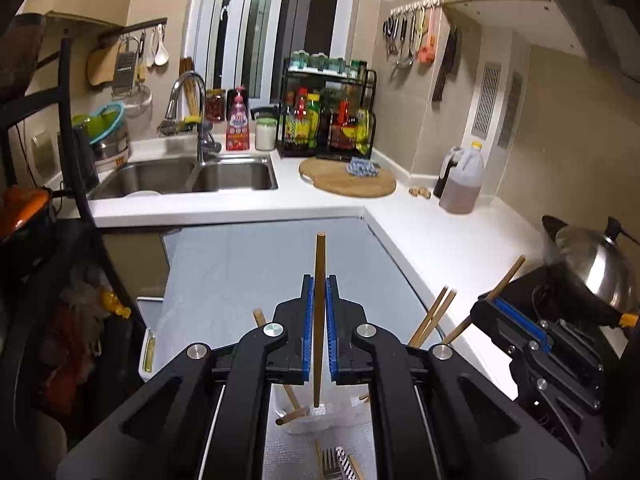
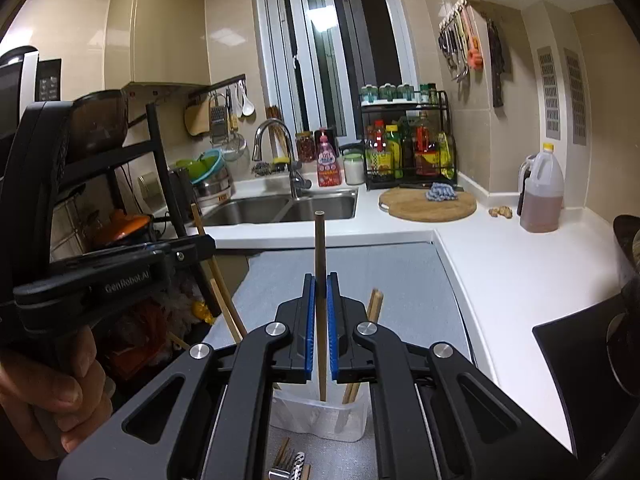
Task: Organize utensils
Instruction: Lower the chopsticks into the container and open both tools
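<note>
My left gripper (image 1: 319, 280) is shut on an upright wooden chopstick (image 1: 320, 256), whose lower end hangs over a clear plastic container (image 1: 340, 416). Several more chopsticks (image 1: 434, 316) lean in that container. My right gripper (image 2: 320, 278) is shut on another upright chopstick (image 2: 320, 240) above the same container (image 2: 348, 420). From the left wrist view the right gripper (image 1: 490, 300) shows at the right with its chopstick (image 1: 510, 274) slanting up. In the right wrist view a hand holds the left gripper (image 2: 208, 242) at the left. A fork (image 1: 330, 466) lies near the bottom edge.
A grey mat (image 1: 260, 260) covers the worktop under the container. Behind it are a double sink (image 1: 236, 176), a round cutting board (image 1: 348, 180) and an oil jug (image 1: 462, 184). A lidded wok (image 1: 592, 264) stands right, a black rack (image 1: 72, 120) left.
</note>
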Available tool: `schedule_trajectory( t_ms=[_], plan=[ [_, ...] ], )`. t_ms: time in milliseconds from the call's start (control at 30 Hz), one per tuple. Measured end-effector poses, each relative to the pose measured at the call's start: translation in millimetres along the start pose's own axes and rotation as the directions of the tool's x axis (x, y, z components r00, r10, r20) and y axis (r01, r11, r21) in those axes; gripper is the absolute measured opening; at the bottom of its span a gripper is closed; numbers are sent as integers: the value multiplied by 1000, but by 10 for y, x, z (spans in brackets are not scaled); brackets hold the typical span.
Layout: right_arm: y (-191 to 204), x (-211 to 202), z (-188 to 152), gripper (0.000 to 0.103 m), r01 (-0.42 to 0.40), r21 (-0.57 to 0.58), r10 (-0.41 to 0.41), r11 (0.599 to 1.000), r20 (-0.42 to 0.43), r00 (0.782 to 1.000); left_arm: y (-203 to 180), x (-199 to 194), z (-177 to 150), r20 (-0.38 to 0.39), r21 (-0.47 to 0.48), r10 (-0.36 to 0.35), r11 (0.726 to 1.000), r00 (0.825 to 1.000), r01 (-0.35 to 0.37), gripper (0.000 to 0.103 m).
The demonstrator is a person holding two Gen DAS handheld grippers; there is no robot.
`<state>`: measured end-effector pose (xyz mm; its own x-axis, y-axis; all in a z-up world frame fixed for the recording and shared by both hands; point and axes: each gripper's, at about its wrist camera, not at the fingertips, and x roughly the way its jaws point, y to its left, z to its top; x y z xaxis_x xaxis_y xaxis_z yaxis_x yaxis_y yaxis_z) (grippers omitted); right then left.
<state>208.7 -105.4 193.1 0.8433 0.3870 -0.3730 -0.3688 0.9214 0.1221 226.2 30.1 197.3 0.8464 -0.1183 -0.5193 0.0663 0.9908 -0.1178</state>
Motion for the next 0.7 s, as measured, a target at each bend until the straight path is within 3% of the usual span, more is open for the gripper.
schedule_trajectory(
  t_ms=[400, 533, 600, 700],
  plan=[
    [15, 141, -182, 7, 14, -20, -14, 1000, -48, 999, -26, 119, -160, -50, 13, 5, 1000, 999, -5, 6],
    [22, 148, -241, 20, 32, -23, -34, 999, -75, 997, -57, 75, -188, -57, 12, 7, 1000, 998, -6, 8],
    [40, 107, -264, 21, 37, -33, -40, 999, -73, 997, -61, -14, -192, -38, 12, 14, 1000, 999, -13, 15],
    [74, 3, -280, 23, 43, -47, -46, 998, -60, 997, -41, -176, -195, -17, -7, 3, 1000, 1000, -3, 15]
  ],
)
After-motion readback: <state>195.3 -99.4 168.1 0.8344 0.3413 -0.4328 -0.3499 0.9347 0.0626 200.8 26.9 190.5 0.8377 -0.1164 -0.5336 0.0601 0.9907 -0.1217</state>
